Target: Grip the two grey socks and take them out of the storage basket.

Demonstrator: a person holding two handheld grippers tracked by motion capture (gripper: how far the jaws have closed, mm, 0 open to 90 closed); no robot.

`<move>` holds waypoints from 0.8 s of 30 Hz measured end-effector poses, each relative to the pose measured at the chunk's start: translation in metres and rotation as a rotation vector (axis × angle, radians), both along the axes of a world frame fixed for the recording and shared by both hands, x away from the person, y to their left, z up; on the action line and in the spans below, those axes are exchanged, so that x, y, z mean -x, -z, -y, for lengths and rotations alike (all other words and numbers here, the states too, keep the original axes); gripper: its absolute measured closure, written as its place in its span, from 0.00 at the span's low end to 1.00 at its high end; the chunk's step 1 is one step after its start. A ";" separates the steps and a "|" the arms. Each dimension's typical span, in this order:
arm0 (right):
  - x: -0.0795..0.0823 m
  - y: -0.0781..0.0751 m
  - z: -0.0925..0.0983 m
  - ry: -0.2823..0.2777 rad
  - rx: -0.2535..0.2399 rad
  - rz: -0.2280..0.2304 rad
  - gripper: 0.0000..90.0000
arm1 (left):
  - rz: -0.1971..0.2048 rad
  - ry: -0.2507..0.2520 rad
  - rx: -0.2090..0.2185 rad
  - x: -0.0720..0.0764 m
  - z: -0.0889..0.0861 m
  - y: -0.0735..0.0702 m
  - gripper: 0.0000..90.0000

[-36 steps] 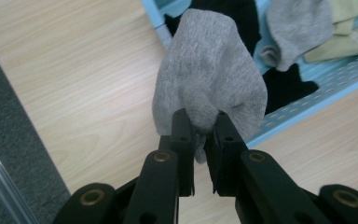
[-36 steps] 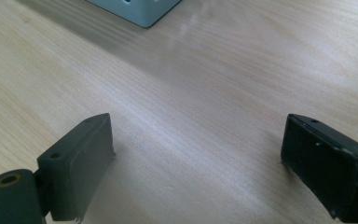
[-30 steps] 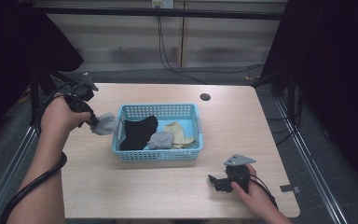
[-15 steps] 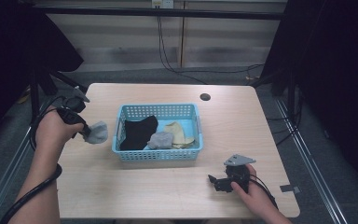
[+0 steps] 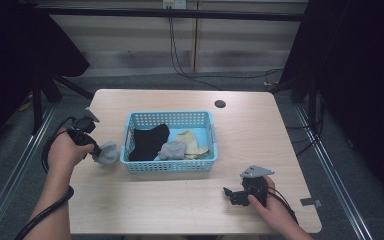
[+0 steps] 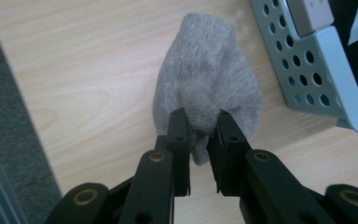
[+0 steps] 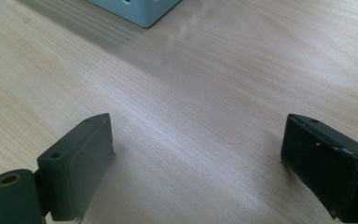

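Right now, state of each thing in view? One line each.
Left tool: shut on grey sock.
Grey sock: pinched, on the table beside the basket, outside it.
Right tool: open, low over bare table.
Basket: upright; holds black sock, grey item, yellow item.

Bare wooden table (image 5: 260, 130) lies open to the right of and in front of the blue basket (image 5: 170, 165), while at the left the basket's perforated wall stands just beside the grey sock (image 6: 207, 84) pinched in the left gripper (image 6: 199, 140), narrowing passage there.
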State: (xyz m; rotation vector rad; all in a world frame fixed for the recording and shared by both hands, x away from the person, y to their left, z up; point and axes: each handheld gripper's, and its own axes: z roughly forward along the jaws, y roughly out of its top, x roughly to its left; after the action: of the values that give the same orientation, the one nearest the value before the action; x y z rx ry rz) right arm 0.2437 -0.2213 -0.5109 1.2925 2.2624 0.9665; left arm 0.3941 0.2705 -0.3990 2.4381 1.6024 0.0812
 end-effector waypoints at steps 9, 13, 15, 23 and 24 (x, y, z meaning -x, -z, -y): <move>0.000 0.000 0.000 0.001 -0.001 -0.003 0.10 | 0.007 -0.018 0.020 0.001 0.004 0.002 0.67; 0.000 0.000 0.000 0.000 0.000 0.000 0.10 | 0.000 -0.032 0.045 0.001 0.010 -0.009 0.58; 0.000 0.000 0.000 0.000 0.000 0.000 0.10 | -0.004 -0.028 0.056 0.000 0.014 -0.016 0.53; 0.000 0.000 0.000 -0.002 0.001 0.001 0.10 | -0.001 0.023 0.069 -0.004 0.043 -0.040 0.43; 0.000 0.000 0.000 -0.003 0.002 0.002 0.10 | 0.006 0.033 0.067 -0.005 0.048 -0.042 0.42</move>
State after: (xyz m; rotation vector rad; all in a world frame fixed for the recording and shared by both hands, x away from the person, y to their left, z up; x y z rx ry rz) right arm 0.2439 -0.2215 -0.5109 1.2875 2.2635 0.9660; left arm 0.3991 0.2228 -0.3573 2.4104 1.5372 0.0290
